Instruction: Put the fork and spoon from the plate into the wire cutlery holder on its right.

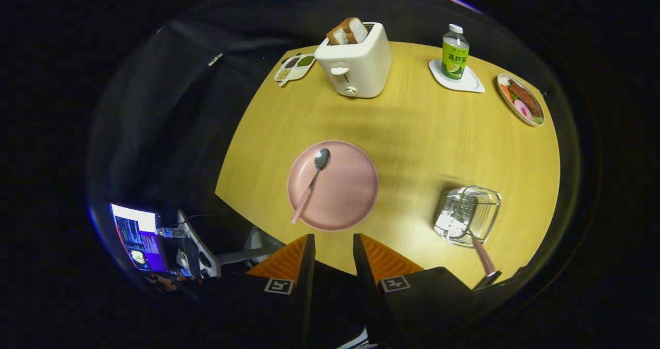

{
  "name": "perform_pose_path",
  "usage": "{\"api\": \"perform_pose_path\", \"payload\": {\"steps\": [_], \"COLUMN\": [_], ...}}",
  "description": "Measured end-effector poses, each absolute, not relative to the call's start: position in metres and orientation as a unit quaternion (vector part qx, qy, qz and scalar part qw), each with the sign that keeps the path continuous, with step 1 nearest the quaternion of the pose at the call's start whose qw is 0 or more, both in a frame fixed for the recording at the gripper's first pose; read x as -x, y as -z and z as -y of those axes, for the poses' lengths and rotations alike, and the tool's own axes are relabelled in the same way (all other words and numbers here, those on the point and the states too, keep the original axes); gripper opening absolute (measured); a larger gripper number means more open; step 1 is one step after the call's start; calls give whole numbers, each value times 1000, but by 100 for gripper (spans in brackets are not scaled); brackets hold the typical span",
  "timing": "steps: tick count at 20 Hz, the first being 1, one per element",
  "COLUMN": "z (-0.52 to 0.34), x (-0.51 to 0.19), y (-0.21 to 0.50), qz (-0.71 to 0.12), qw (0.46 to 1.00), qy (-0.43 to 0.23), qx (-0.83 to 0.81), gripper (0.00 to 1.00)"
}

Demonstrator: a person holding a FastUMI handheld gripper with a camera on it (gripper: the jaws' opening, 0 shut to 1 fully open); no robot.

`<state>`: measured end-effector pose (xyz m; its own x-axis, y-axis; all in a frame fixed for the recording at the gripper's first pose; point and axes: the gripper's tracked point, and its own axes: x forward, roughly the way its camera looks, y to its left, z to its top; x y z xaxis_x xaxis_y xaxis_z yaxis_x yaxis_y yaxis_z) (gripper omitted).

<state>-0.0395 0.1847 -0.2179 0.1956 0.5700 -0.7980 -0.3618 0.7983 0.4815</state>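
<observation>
Spoon [312, 183] lies on the pink plate [350, 194], bowl up, well ahead of your gripper [333, 243], whose fingers are spread and empty. The fork [482, 253] already leans in the wire holder [468, 215] right of the plate. Pinch low, or the thin handle may slip and skid off.

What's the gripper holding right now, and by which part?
Nothing. The gripper is open and empty just short of the plate; the spoon lies on it, untouched.
</observation>
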Motion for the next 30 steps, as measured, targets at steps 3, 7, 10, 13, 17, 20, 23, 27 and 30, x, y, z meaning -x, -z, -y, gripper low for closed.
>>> {"api": "perform_pose_path", "payload": {"steps": [3,7,10,13,17,20,23,27,30], "z": [-232,-274,-293,-305,-316,-320,-326,-317,-311], "x": [45,40,36,35,35,34,33,37,36], "y": [231,267,294,317,345,361,372,374,365], "qz": [-573,-595,-610,-624,-639,-644,-644,-653,-646], "qw": [750,742,738,732,729,729,730,725,725], "qy": [-301,-272,-247,-227,-207,-190,-180,-170,-185], "qx": [-136,-150,-151,-153,-136,-135,-142,-138,-154], "gripper": [51,53,53,53,53,53,36,13,11]}}
